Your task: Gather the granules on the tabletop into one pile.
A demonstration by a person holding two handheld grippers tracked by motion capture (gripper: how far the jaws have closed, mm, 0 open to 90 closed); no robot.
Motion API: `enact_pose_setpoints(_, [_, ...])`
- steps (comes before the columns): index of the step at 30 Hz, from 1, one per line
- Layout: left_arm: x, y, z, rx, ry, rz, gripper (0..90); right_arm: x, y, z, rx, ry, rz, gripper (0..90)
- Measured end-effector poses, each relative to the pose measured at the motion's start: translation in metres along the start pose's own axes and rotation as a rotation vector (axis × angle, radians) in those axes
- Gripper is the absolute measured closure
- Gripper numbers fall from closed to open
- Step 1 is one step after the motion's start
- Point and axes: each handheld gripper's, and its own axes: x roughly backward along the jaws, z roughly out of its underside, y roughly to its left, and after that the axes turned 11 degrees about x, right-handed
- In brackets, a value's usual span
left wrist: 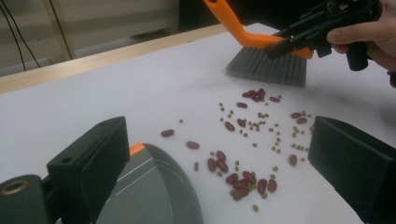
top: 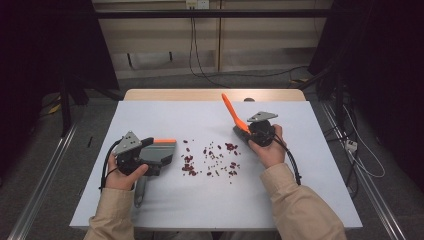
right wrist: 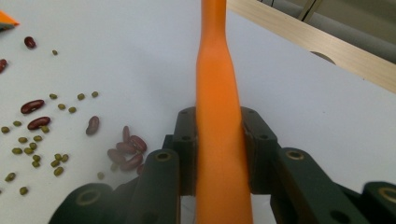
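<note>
I've got the right gripper (top: 248, 131) clamped on the orange brush handle (right wrist: 218, 116); in the right gripper view both jaws press flat against its sides, and the handle runs straight up between them. From the high view the handle (top: 229, 107) slants up and away toward the far edge of the white table (top: 300, 150). The left gripper view shows the grey bristles (left wrist: 268, 65) resting on the tabletop just beyond the spill, at its far right side.

The spill itself sits mid-table, between my two hands: dark red kidney beans (top: 189, 165) mixed with small green beans (left wrist: 261, 126), loosely scattered. One denser clump of red beans (left wrist: 245, 182) lies nearest the dustpan.

On my left, the left gripper (top: 150, 156) is at the grey dustpan (top: 162, 150), which has an orange strip along its far edge. The pan lies flat on the table just left of the beans, not touching them. In the left gripper view the jaws stand wide apart, with the pan's curved grey wall (left wrist: 159, 186) between them low down. I can't tell from any view whether they actually grip the pan.
</note>
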Motion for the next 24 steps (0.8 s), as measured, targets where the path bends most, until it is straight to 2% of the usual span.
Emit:
enact_pose_setpoints(3, [0.001, 0.001, 0.002, 0.001, 0.003, -0.006, 5.4, -0.003, 0.003, -0.001, 0.021, -0.002, 0.014, 71.4])
enact_pose_setpoints(10, [0.003, 0.005, 0.005, 0.003, 0.011, -0.011, 5.6, -0.005, 0.021, -0.009, 0.103, 0.024, -0.02, 71.5])
enact_pose_setpoints(15, [0.006, 0.006, 0.006, 0.001, 0.008, -0.016, 5.6, -0.001, 0.032, -0.013, 0.073, 0.014, -0.068, 71.4])
enact_pose_setpoints(17, [0.007, 0.007, 0.006, 0.006, 0.006, -0.017, 5.6, 0.0, 0.041, -0.016, 0.105, 0.023, -0.062, 71.4])
enact_pose_setpoints(19, [0.009, 0.008, 0.007, 0.002, 0.007, -0.021, 5.6, 0.001, 0.047, -0.018, 0.104, 0.017, -0.079, 71.5])
enact_pose_setpoints(22, [0.011, 0.008, 0.008, 0.003, 0.005, -0.022, 5.7, 0.002, 0.057, -0.02, 0.127, 0.015, -0.083, 71.4])
enact_pose_setpoints(24, [0.012, 0.008, 0.008, 0.0, 0.006, -0.021, 5.6, 0.003, 0.063, -0.02, 0.159, 0.016, -0.069, 71.4])
